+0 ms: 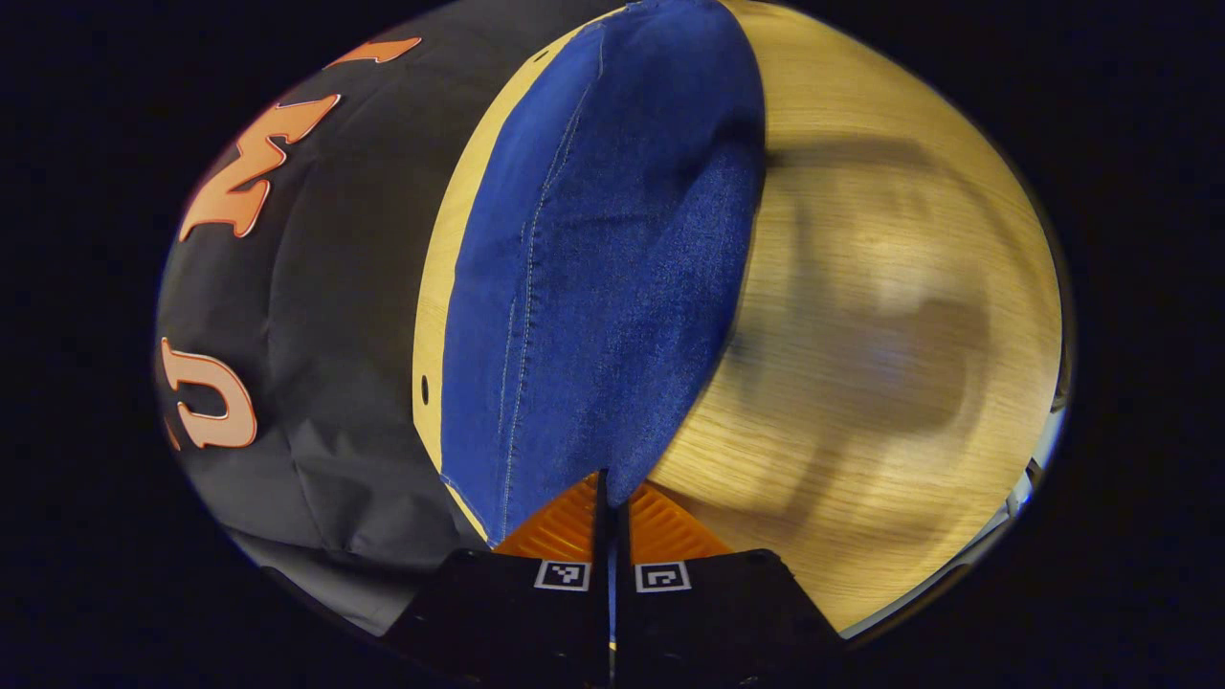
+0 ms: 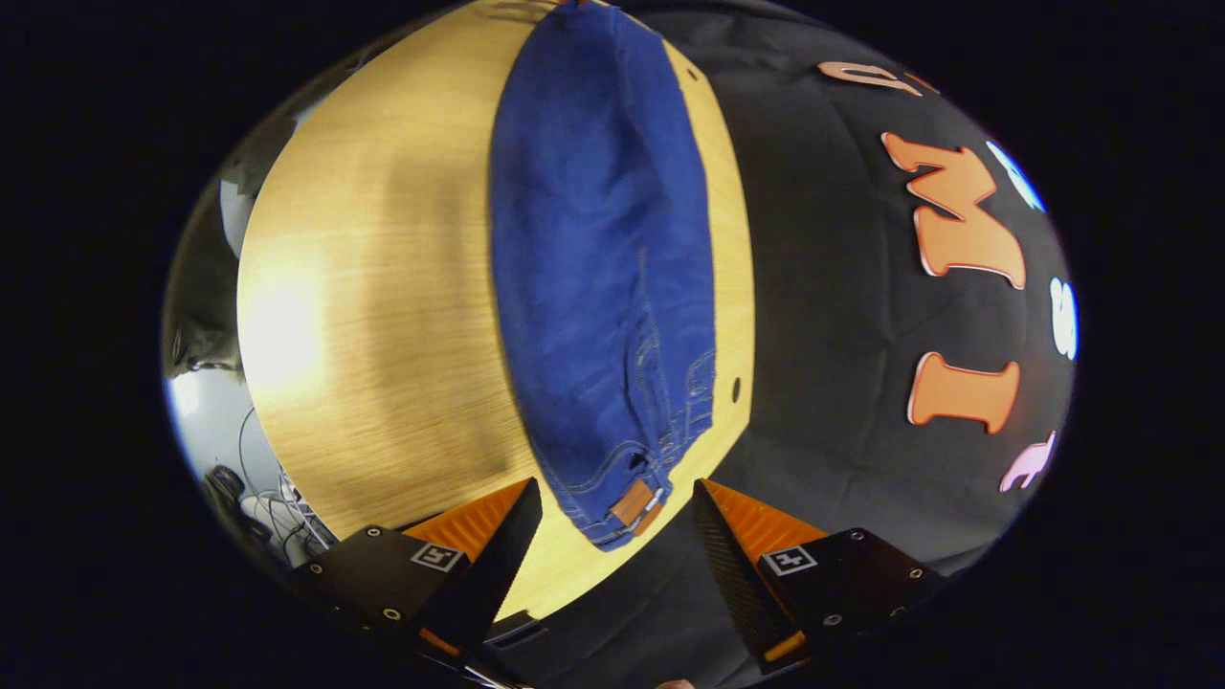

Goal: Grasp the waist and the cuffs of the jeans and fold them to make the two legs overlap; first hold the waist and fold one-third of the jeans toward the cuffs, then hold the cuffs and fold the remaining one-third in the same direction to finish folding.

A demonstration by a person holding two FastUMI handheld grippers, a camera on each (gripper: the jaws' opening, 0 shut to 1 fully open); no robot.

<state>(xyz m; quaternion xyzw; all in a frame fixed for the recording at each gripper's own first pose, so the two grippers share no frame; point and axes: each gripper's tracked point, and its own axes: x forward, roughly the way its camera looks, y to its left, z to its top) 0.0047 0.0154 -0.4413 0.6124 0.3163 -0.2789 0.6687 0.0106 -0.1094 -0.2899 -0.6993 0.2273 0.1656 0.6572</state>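
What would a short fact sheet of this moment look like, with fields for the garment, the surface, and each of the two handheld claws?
garment: blue jeans, lying lengthwise along the table's edge, legs seemingly overlapped
waist end: nearest the right gripper, leather patch visible
surface: wooden table
left gripper: fingers closed on the jeans' near end, apparently the cuffs
right gripper: fingers spread either side of the waist, not pinching it
backdrop: black cloth wall
fold in thirds: not yet begun
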